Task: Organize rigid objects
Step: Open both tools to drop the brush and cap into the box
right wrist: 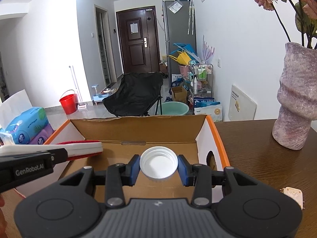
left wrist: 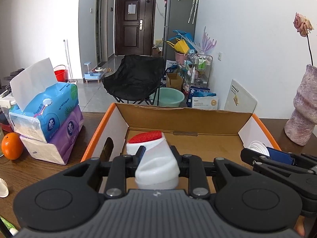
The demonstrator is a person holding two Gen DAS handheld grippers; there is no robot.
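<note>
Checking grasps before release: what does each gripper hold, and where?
Left gripper: white scrubber, by its sides. Right gripper: white cap, across its rim.

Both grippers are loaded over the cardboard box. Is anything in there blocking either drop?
Nothing visible does. The left gripper holds the white scrubber with a red pad, the right gripper the white jar lid, both over bare floor of the cardboard box.

Dark wooden table (right wrist: 257, 158) carries a cardboard box (left wrist: 184, 117) mid-table — tissue packs (left wrist: 49, 123) and orange (left wrist: 11, 145) left, vase (right wrist: 295, 99) right.
</note>
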